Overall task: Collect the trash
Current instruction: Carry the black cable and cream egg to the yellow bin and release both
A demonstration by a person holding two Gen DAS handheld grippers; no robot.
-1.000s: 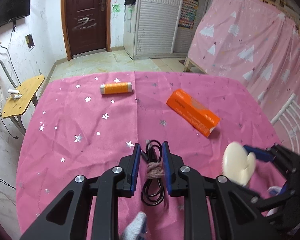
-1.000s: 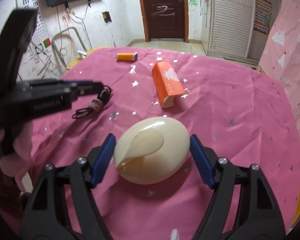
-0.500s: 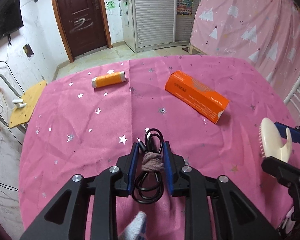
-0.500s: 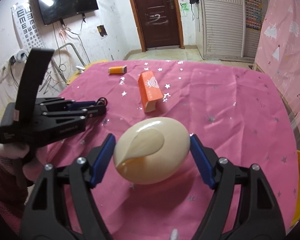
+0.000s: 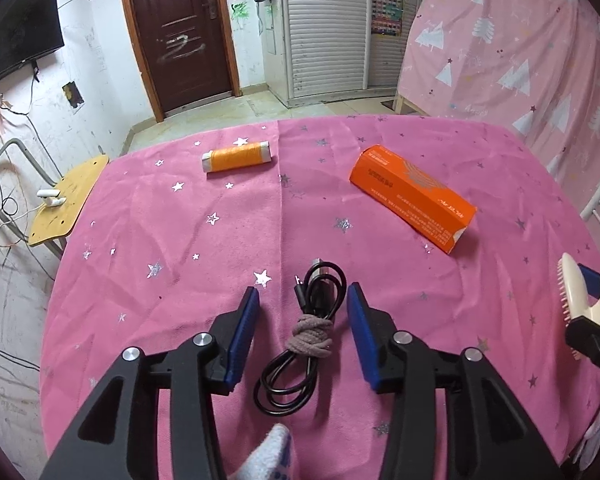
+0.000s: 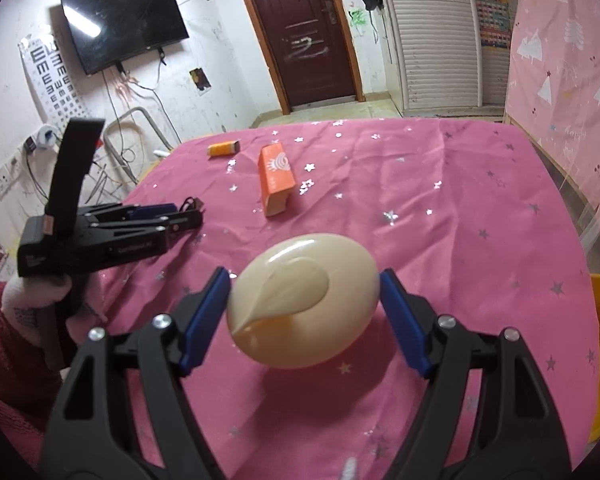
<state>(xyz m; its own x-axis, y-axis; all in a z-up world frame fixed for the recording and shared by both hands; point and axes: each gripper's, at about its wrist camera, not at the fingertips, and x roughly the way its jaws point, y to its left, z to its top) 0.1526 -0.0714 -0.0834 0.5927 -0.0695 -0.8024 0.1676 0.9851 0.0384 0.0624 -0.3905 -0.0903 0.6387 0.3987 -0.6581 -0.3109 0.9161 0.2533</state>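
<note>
Left gripper [image 5: 302, 304] spread wide, straddling coiled USB cable [image 5: 304, 340] on pink tablecloth [image 5: 180, 240]; cable's long axis runs along fingers. Right gripper [image 6: 304, 300] clamps cream hairbrush [image 6: 304, 300], off to right.

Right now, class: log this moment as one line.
left gripper: open, straddling black cable | right gripper: shut on cream brush | orange box: on tablecloth

The print on the orange box [image 5: 412, 196] is too small for me to read. My right fingers [image 5: 592, 288] and the cream brush [image 5: 576, 300] run off the left view's edge. The table [image 6: 480, 184] under the brush is hidden.
</note>
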